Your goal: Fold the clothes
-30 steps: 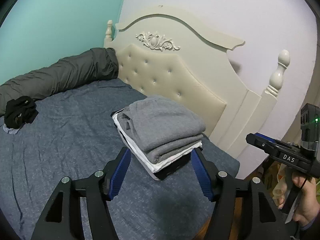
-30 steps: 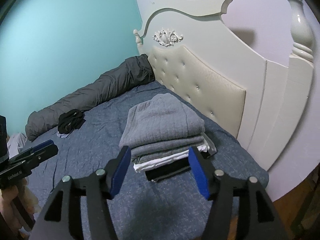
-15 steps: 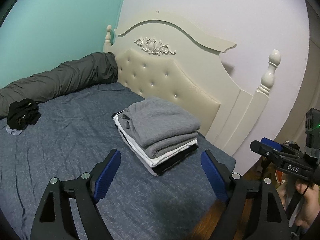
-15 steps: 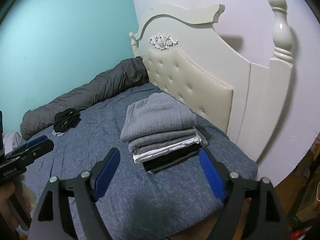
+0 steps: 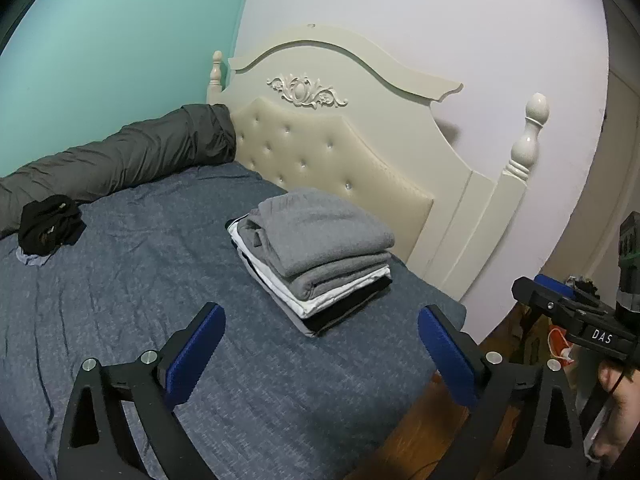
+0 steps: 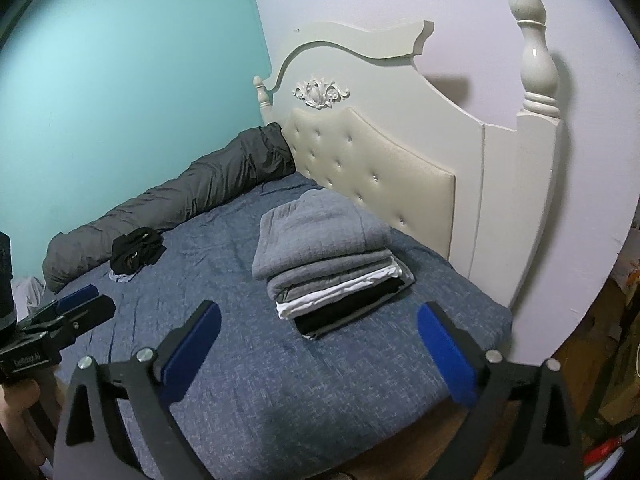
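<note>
A neat stack of folded clothes [image 5: 316, 256] [image 6: 332, 264] lies on the blue bed [image 5: 140, 288] [image 6: 248, 364] near the headboard, with grey garments on top and white and black ones beneath. My left gripper [image 5: 320, 340] hangs open in front of the stack, well back from it, holding nothing. My right gripper [image 6: 318, 344] is likewise open and clear of the stack. A crumpled black garment [image 5: 50, 226] [image 6: 136, 250] sits apart on the far side of the bed. Each view catches the other gripper at its edge.
A cream tufted headboard [image 5: 332, 160] [image 6: 380, 184] with a corner post [image 5: 528, 136] stands behind the stack. A long dark grey bolster [image 5: 120, 156] [image 6: 180, 204] lies along the teal wall. Wooden floor and clutter [image 6: 616, 360] show past the bed's right edge.
Both grippers have opened wider and pulled back from the folded stack, which now lies farther away and untouched. The stack has not moved.
</note>
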